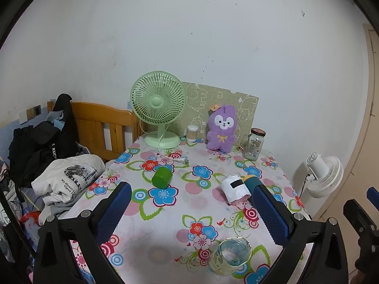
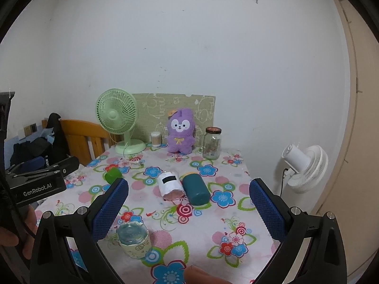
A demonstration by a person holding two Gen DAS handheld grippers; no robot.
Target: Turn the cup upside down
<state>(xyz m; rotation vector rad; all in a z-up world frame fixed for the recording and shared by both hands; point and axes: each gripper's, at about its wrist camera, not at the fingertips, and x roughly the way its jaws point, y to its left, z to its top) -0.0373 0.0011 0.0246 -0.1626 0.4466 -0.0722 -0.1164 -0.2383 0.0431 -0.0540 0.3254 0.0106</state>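
Observation:
A clear glass cup [image 1: 231,255] with a pale printed sleeve stands near the front of the floral tablecloth [image 1: 165,232]; it also shows in the right wrist view [image 2: 133,239]. Whether its mouth or its base is up I cannot tell. My left gripper [image 1: 193,209] is open and empty, above and behind the cup. My right gripper [image 2: 189,203] is open and empty, with the cup just below its left finger [image 2: 110,208]. A green cup [image 1: 161,177] lies on its side further back, also in the right wrist view [image 2: 112,175].
A white wrapped cup [image 2: 171,184] and a dark teal cup [image 2: 196,189] lie on their sides mid-table. At the back stand a green fan [image 1: 158,108], a cotton swab jar [image 1: 191,133], a purple plush [image 1: 221,127] and a glass jar [image 1: 254,147]. Clothes [image 1: 66,179] lie left, a white fan [image 2: 305,165] stands right.

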